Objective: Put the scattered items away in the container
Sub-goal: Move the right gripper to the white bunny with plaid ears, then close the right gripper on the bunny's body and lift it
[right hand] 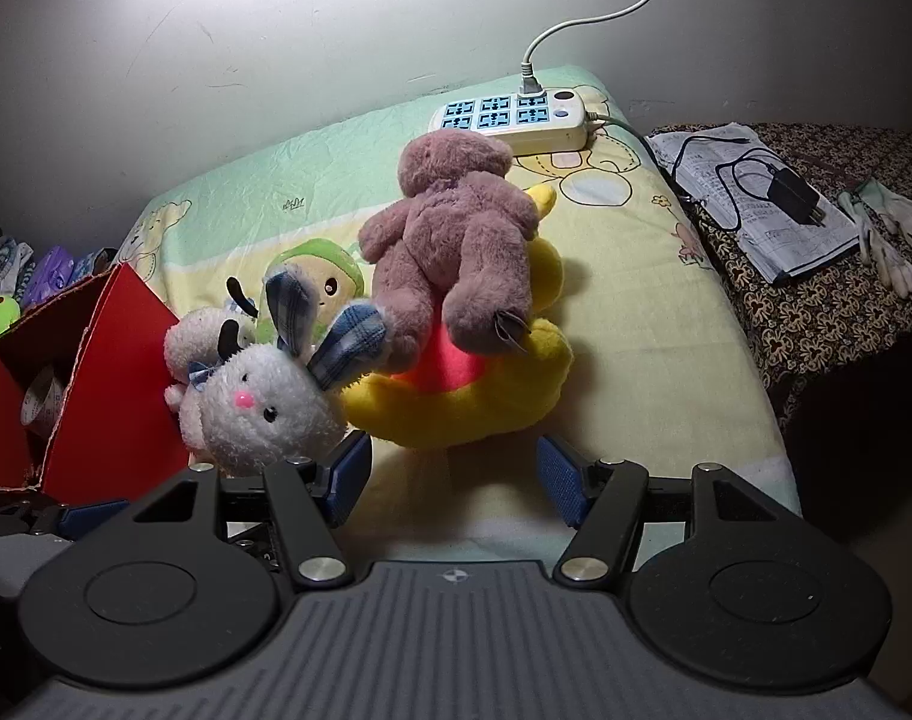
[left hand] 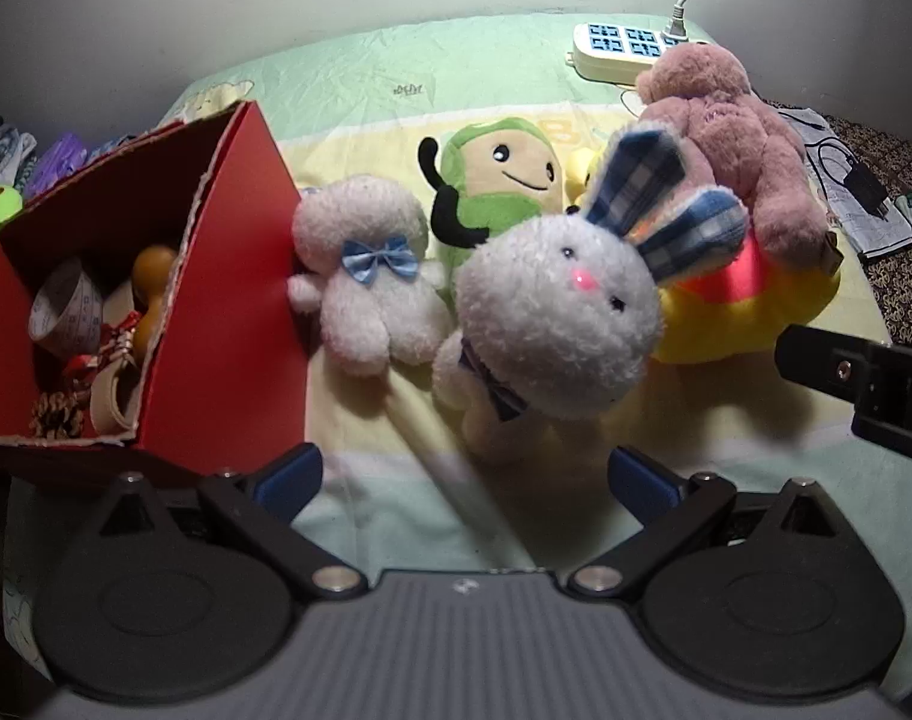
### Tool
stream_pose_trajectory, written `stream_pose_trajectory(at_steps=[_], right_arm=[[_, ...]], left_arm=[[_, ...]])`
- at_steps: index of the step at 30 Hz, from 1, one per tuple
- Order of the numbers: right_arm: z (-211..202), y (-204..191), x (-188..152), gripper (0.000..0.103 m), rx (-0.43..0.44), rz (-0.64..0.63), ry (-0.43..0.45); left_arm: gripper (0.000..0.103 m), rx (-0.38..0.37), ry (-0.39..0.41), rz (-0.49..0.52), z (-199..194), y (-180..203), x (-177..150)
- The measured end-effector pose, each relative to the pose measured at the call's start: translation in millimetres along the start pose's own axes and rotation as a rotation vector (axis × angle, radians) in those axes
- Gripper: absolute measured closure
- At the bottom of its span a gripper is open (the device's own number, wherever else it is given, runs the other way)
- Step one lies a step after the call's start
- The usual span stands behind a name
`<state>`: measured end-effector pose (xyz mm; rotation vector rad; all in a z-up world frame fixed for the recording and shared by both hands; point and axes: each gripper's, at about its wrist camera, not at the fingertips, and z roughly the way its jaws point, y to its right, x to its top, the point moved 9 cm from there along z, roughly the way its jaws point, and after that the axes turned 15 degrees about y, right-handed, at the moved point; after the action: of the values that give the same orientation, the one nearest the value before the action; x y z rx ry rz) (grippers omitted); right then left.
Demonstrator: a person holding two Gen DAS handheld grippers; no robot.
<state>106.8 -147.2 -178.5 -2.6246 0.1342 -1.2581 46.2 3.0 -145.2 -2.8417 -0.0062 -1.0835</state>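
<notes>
On the bed, close in, the left gripper (left hand: 465,480) is spread wide and holds nothing. The right gripper (right hand: 453,480) is open too, with nothing in it. Just ahead of both sits the white bunny (left hand: 555,324), fluffy, with blue checked ears and a pink nose. I think it is the next toy to grab, so one claw must reach around its soft head and squeeze. Left of it stands the red box (left hand: 228,300), partly full. Behind lie more soft toys.
</notes>
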Motion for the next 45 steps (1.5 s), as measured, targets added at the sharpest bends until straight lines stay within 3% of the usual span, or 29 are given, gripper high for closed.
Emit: stream_pose_trajectory(at_steps=[16, 22, 25, 31, 37, 41, 45], right_arm=[[8.8, -3.0, 5.1, 0.04, 0.021, 0.007, -0.001], [11.6, 0.6, 9.7, 0.043, 0.065, 0.044, -0.002], [12.2, -2.2, 15.3, 0.043, 0.118, 0.077, 0.007], [24.5, -18.8, 12.4, 0.043, 0.261, 0.177, -0.056], [36.8, -36.4, 3.6, 0.042, 0.366, 0.211, -0.128], [47.6, -44.7, -3.2, 0.038, 0.406, 0.245, -0.173], [57.5, -49.9, -7.9, 0.035, 0.418, 0.271, -0.209]], left_arm=[[0.002, -0.02, 0.029, 0.045, 1.2, 1.2, 9.4], [0.006, -0.115, 0.137, 0.084, -7.9, -2.3, 12.5], [0.013, -0.171, 0.156, 0.093, -6.8, -0.4, 10.7], [0.015, -0.278, 0.219, 0.132, 7.5, 11.1, 19.9], [0.021, -0.353, 0.153, 0.133, 27.3, 17.4, 4.8], [0.036, -0.353, 0.124, 0.132, 38.5, 19.4, -0.3], [0.037, -0.342, 0.123, 0.125, 48.0, 17.0, 3.7]])
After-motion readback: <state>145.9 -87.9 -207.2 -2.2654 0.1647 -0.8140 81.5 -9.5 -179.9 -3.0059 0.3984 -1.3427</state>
